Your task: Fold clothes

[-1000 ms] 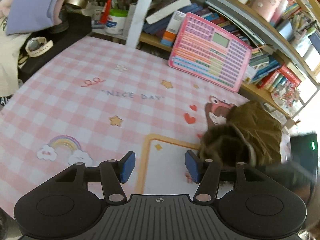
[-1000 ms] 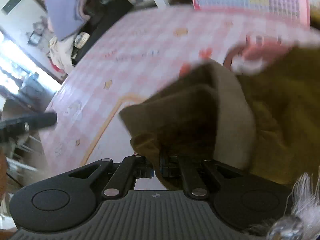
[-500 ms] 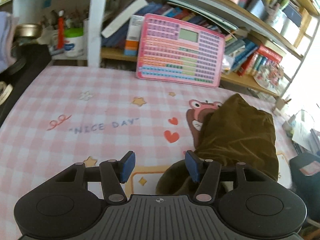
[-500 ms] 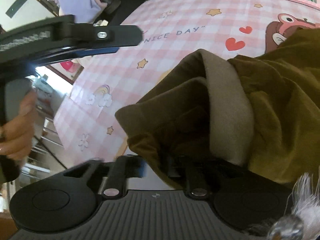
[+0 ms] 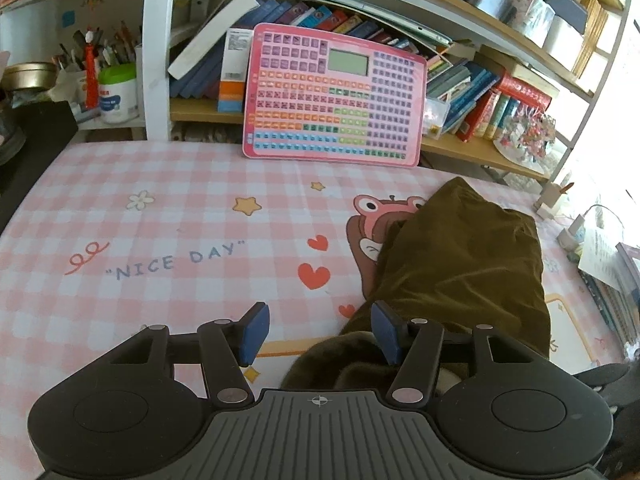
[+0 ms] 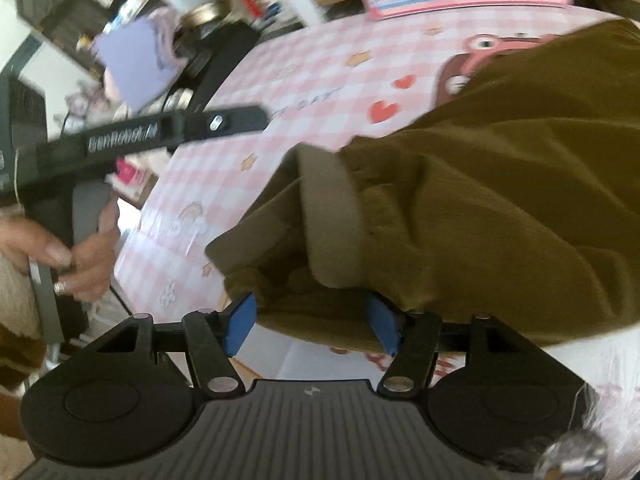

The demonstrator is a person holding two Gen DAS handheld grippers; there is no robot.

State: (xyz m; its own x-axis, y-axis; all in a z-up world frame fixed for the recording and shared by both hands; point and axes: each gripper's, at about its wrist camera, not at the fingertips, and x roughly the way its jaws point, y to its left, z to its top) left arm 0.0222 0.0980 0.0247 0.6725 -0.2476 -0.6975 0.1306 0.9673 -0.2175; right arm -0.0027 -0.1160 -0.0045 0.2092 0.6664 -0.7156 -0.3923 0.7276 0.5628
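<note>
Garment: I see the olive garment (image 5: 464,264) bunched on the right of the pink checked surface (image 5: 160,232), partly covering a cartoon print.
Left tool: my left tool (image 5: 318,334) is spread wide, gripping nothing; the garment's near edge lies by its right pad.
Right tool: my right tool (image 6: 310,326) is spread too, with the garment's hem between the pads, not pinched.
Behind: a pink board (image 5: 334,94) leans on the shelf.

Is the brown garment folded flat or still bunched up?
Bunched. The brown garment lies in a rumpled heap on the checked cloth, its lighter waistband curled over, no flat layers.
</note>
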